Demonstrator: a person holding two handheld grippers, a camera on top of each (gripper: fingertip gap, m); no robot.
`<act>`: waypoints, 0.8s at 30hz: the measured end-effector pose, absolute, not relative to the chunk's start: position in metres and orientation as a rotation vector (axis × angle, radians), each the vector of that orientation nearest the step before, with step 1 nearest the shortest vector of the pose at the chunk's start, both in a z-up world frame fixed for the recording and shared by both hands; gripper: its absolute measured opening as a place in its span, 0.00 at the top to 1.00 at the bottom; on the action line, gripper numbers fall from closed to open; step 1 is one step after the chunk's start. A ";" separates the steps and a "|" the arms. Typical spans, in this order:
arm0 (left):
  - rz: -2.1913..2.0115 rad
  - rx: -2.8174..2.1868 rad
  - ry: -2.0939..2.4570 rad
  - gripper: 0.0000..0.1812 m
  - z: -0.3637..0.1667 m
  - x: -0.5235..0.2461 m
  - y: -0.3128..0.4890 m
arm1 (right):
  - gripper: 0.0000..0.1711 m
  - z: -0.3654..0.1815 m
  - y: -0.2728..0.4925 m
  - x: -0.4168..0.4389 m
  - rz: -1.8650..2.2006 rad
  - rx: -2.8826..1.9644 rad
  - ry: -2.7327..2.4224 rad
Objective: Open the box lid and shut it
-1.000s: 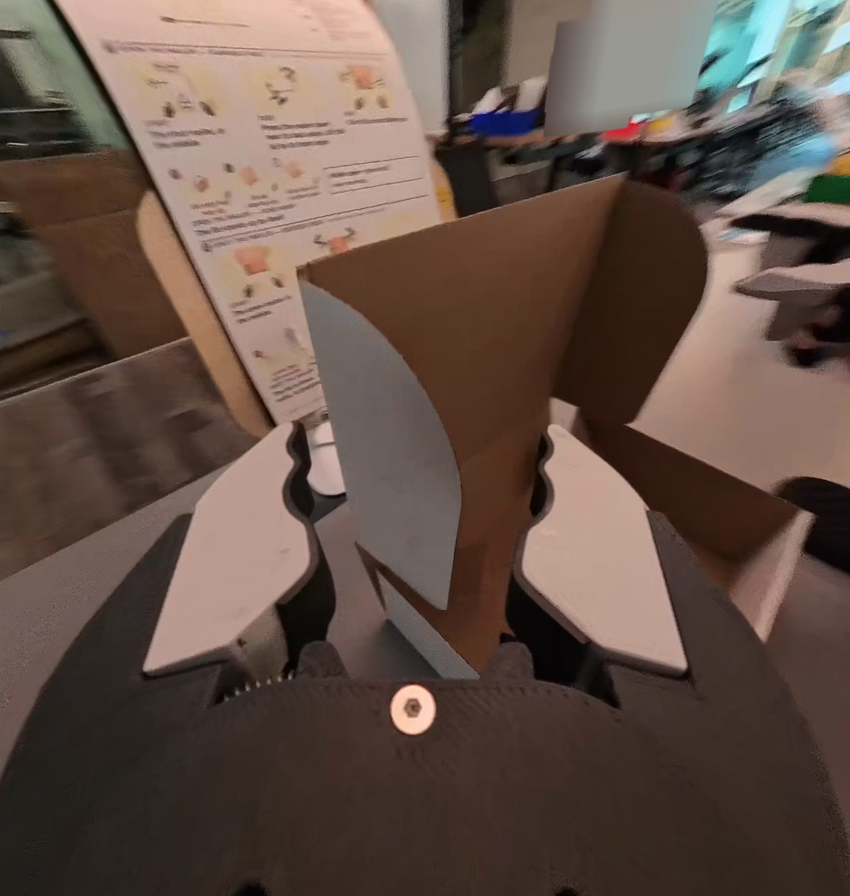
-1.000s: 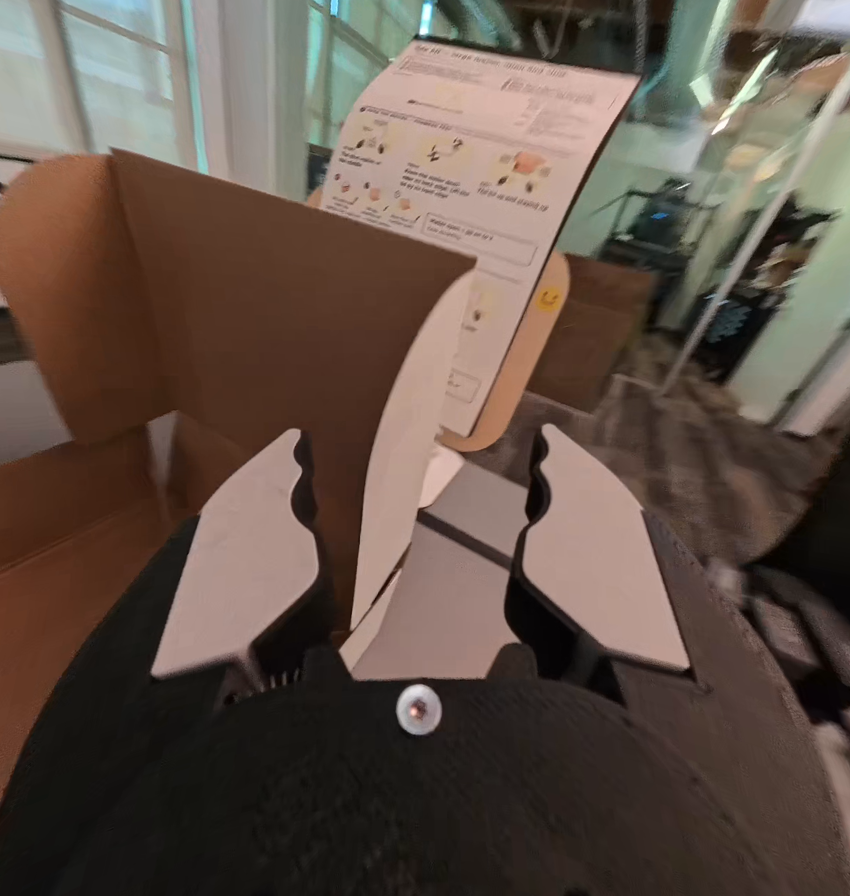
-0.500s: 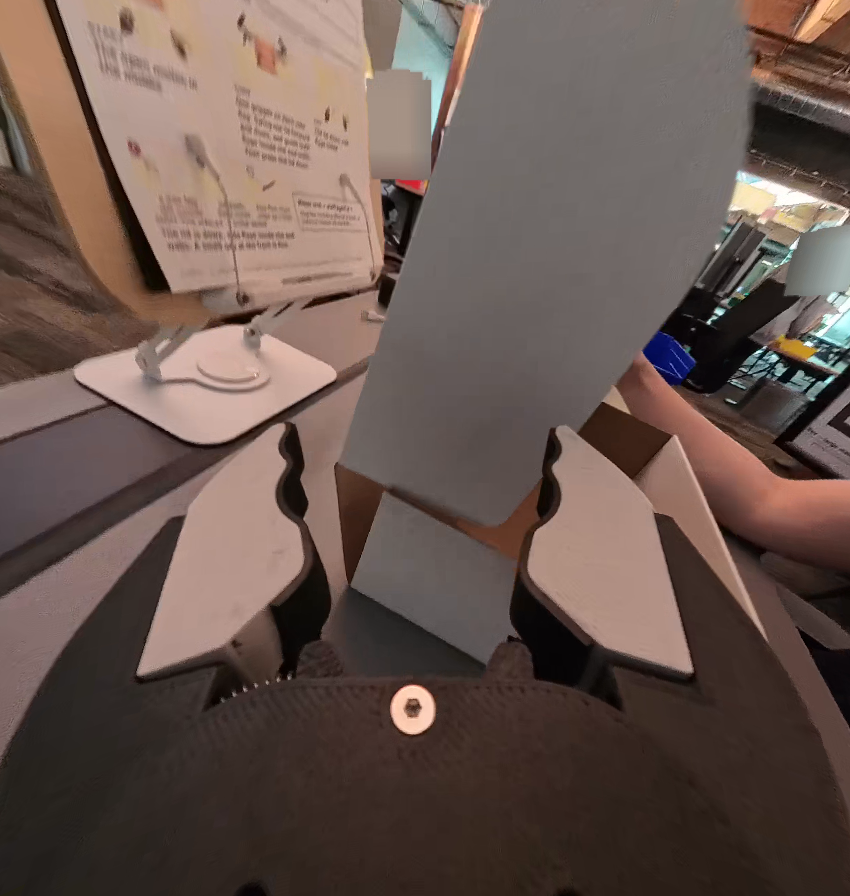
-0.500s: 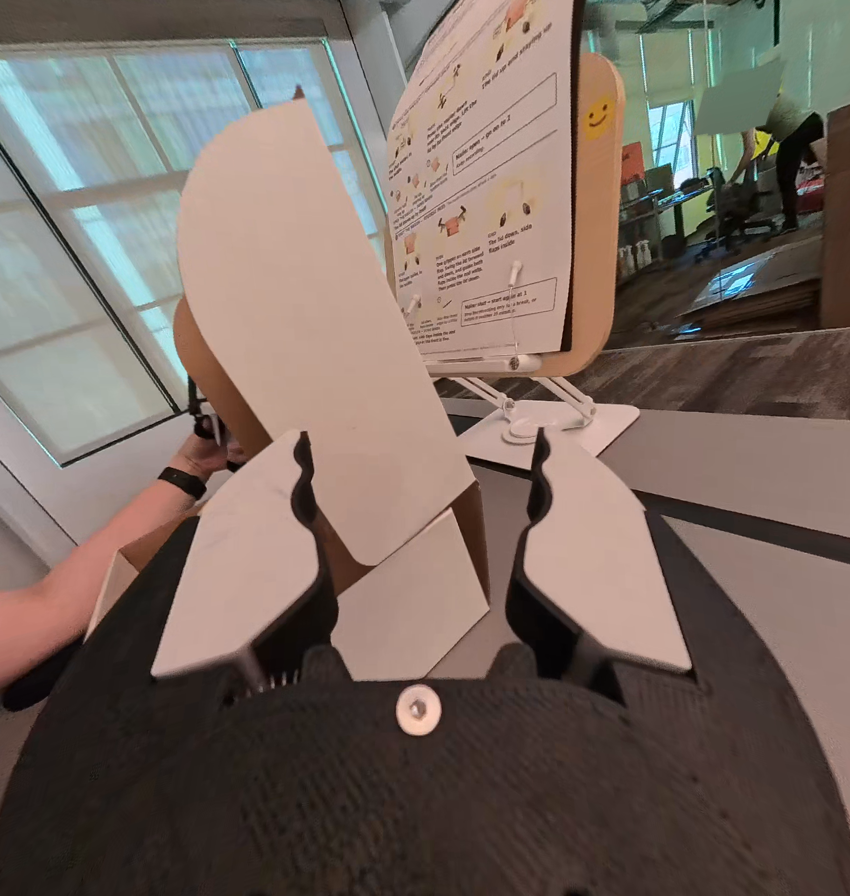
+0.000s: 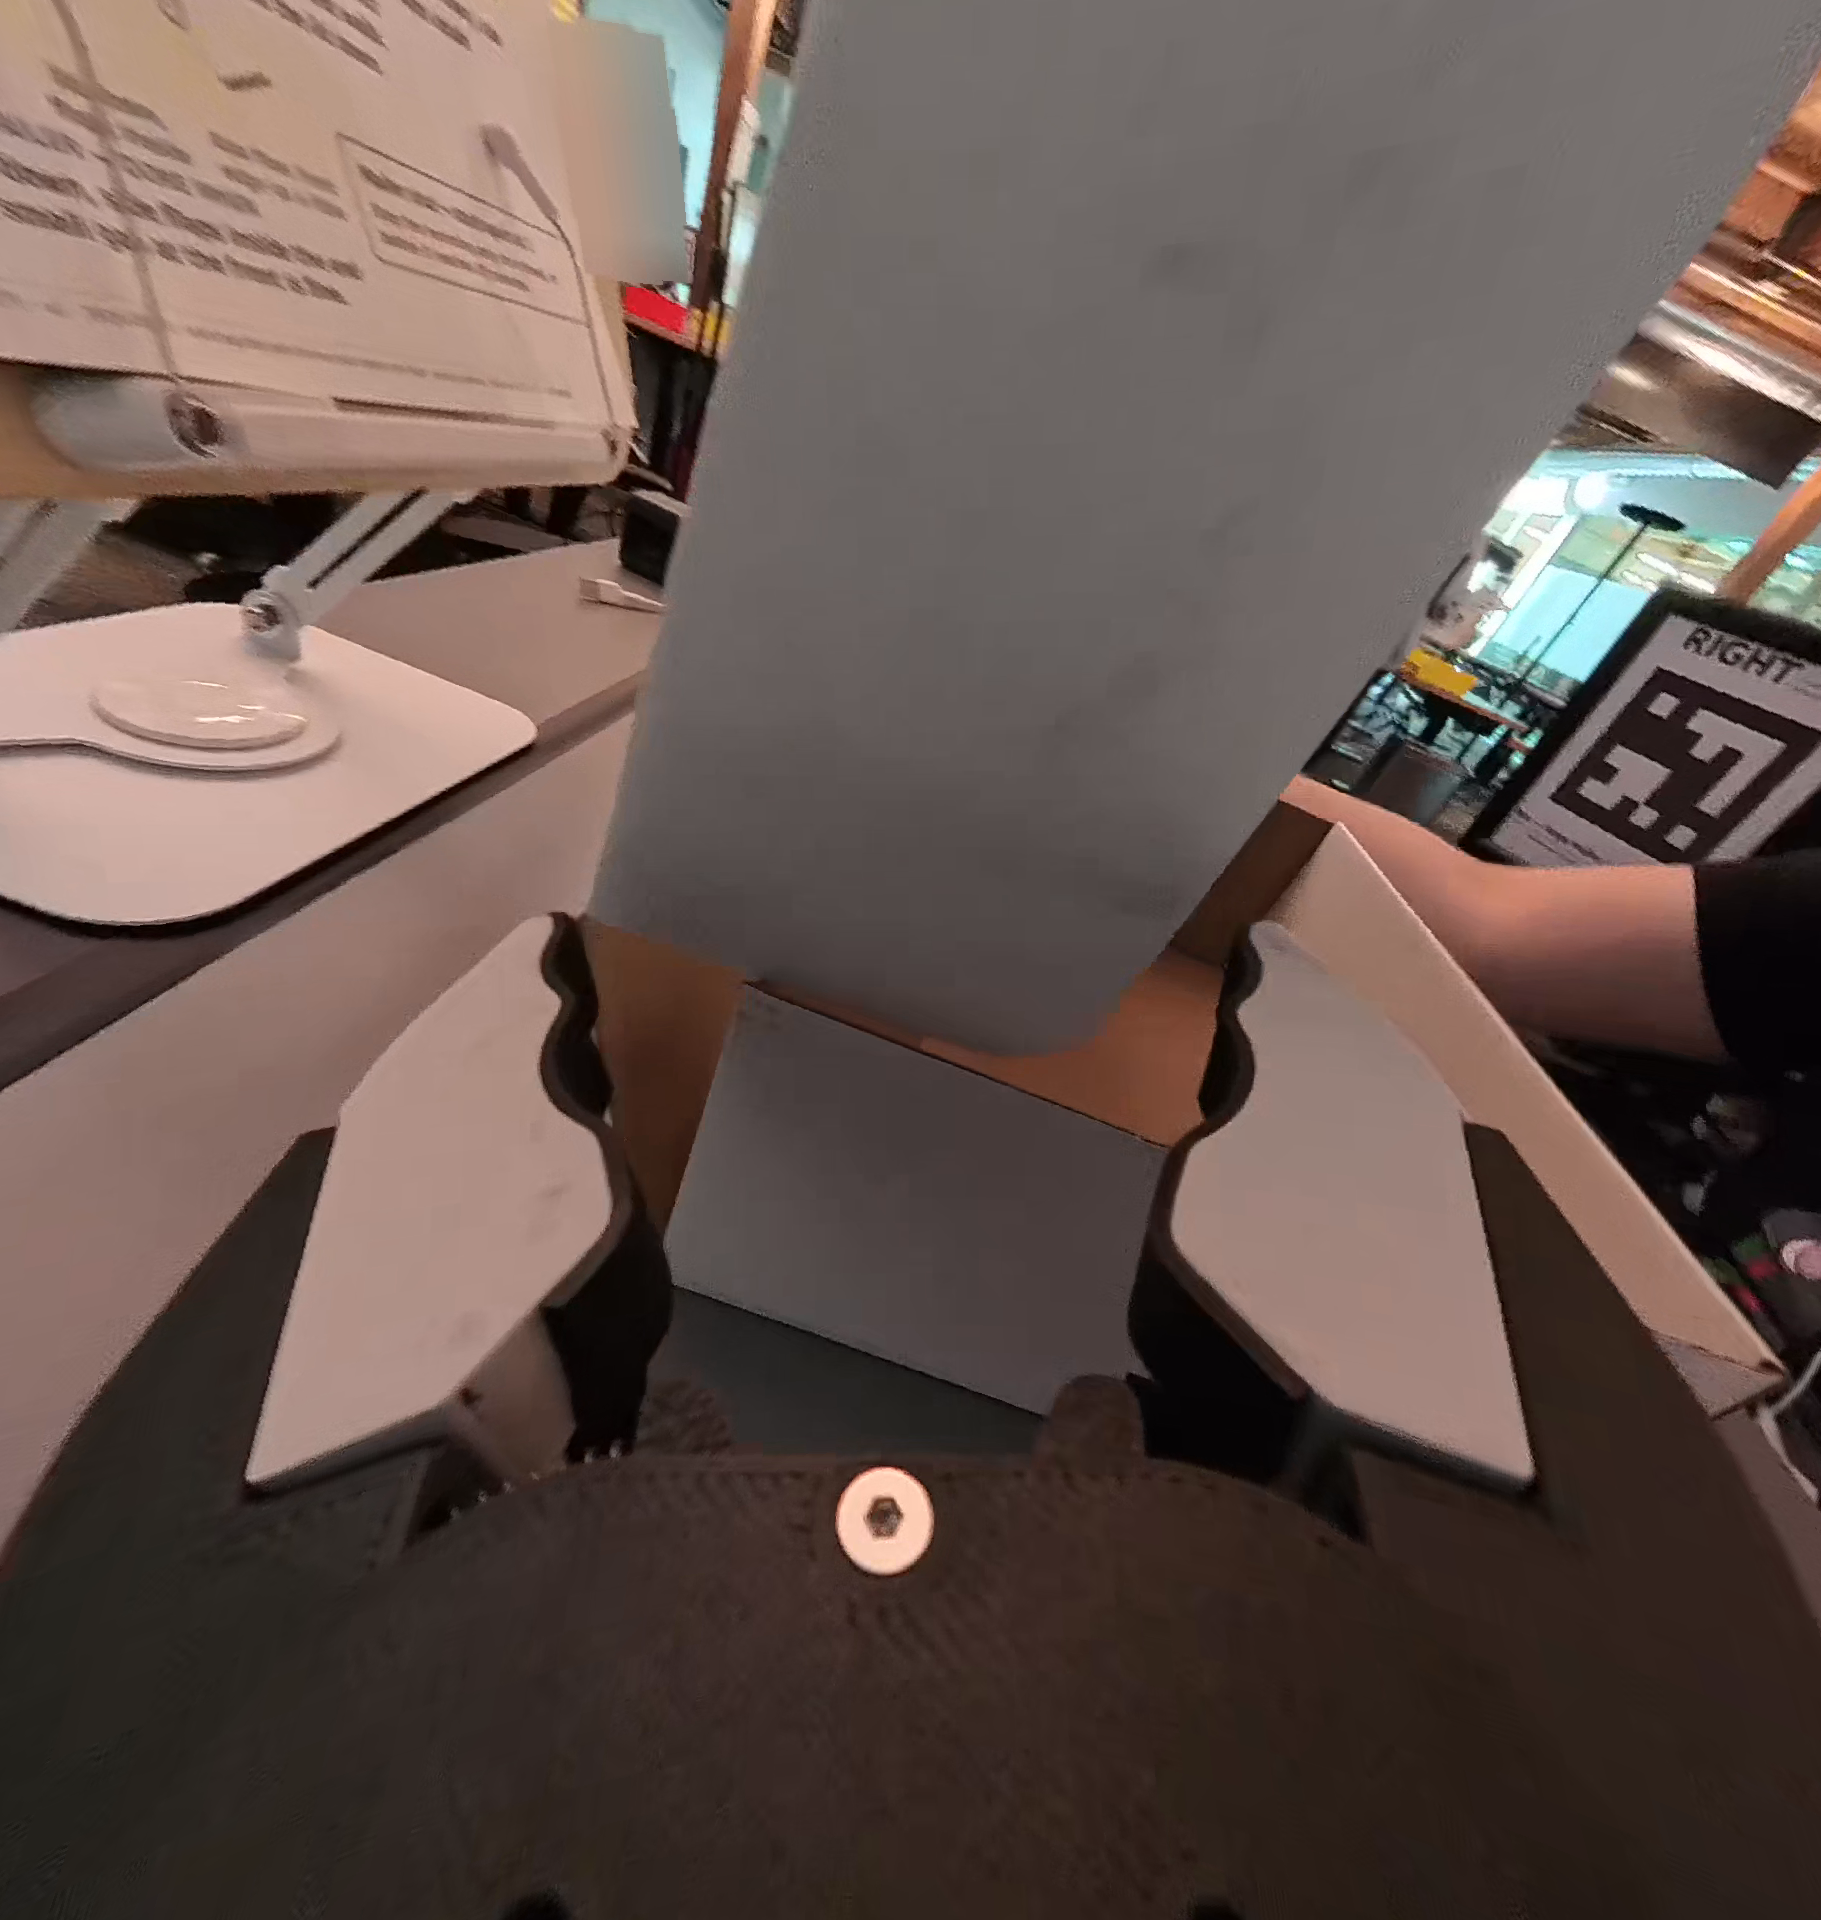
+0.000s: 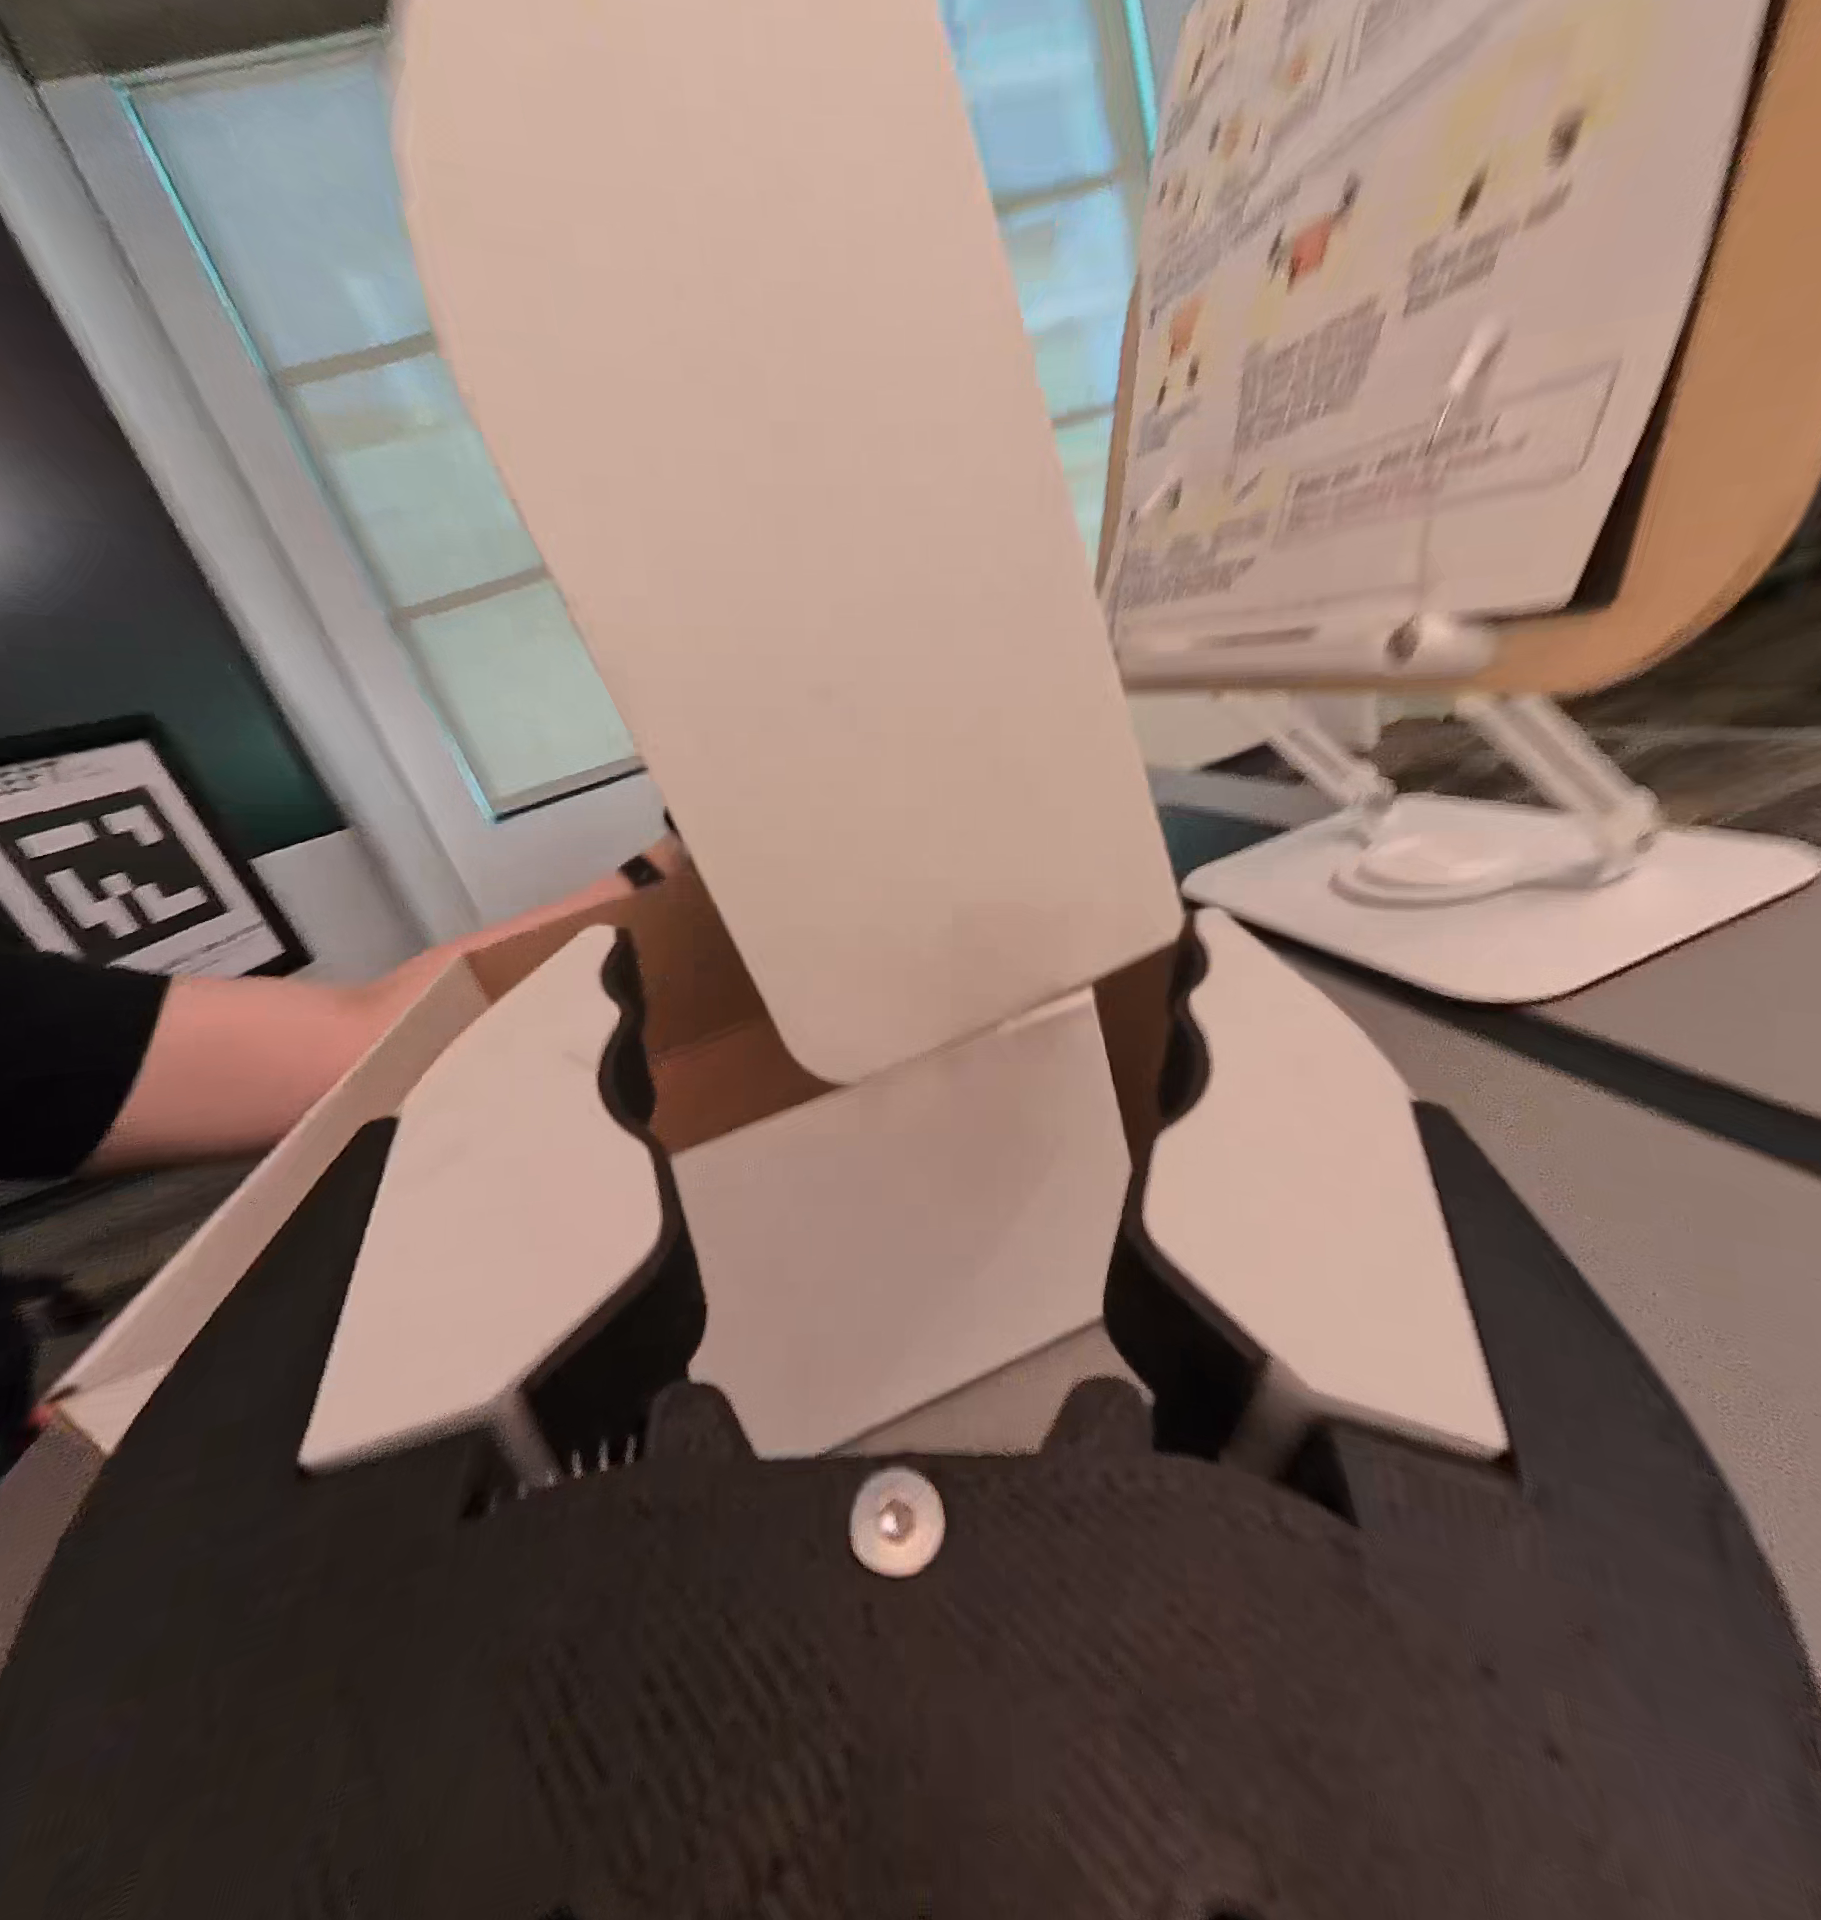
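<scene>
Jaws of the left gripper (image 5: 895, 1049) and right gripper (image 6: 901, 1049) both stand spread, pinching nothing. Since a second ago they have dropped to opposite ends of the white cardboard box with brown inside (image 5: 916, 1205) on the grey table (image 5: 262, 1039). Its rounded side flaps (image 6: 781, 520) now rise at centre frame, so closing hasn't begun.

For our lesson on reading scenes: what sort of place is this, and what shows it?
Probably an open office or lab used for recording tasks. A printed instruction sheet stands on a stand, square-coded marker cards are set up, and desks and equipment fill the background.
</scene>
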State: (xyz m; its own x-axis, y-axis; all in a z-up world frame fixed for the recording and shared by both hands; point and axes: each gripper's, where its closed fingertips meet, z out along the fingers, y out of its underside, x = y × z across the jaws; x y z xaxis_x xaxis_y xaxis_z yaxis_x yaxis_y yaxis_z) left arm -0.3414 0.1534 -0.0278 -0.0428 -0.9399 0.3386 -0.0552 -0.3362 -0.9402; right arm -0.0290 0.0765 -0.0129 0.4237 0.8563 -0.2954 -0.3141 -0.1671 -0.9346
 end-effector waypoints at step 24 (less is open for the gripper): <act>-1.696 -1.330 1.046 0.29 -0.033 -0.340 0.173 | 0.26 -0.066 0.095 -0.059 1.227 -1.534 -0.767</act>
State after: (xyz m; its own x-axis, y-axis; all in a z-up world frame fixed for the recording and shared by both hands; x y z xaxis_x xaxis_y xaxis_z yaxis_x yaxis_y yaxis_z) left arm -0.3400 0.1732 -0.0328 -0.1998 -0.9009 0.3853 0.0600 -0.4037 -0.9129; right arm -0.0592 0.0955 -0.0659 0.2878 0.8998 -0.3279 -0.0991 -0.3125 -0.9447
